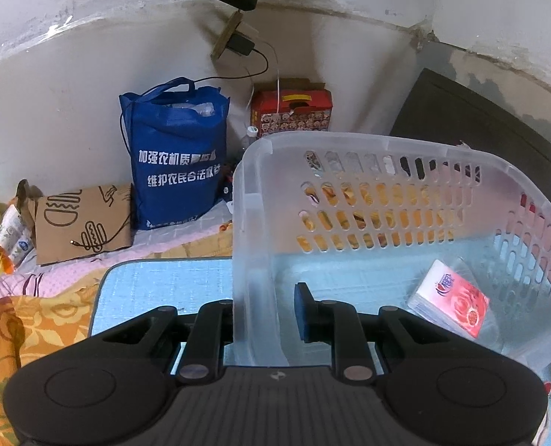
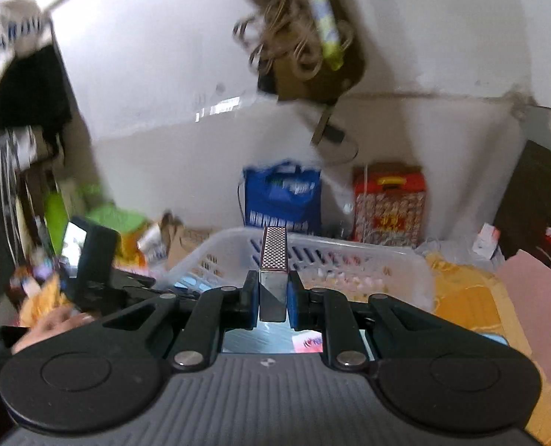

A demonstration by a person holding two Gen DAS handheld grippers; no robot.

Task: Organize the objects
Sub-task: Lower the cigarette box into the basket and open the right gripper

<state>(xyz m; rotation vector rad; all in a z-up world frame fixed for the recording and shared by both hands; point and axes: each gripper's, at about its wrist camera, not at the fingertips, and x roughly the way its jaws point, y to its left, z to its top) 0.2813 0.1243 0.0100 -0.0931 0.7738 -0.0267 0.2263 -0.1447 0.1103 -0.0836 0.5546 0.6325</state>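
Legibly, "加强农机质量" on blue bag [image 1: 178, 160].

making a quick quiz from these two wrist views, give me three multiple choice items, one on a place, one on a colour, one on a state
1. Where does the red packet lie?
A. inside the basket
B. on the cardboard box
C. in the blue bag

2. What colour is the bag by the wall?
A. green
B. blue
C. white

3. How does the right gripper stand?
A. wide open, empty
B. shut on a matchbox
C. shut on the basket rim

Answers:
1. A, the packet rests on the basket floor in the left wrist view.
2. B, its fabric is blue with white print.
3. B, both pads press the sides of the matchbox, its striking strip facing up.
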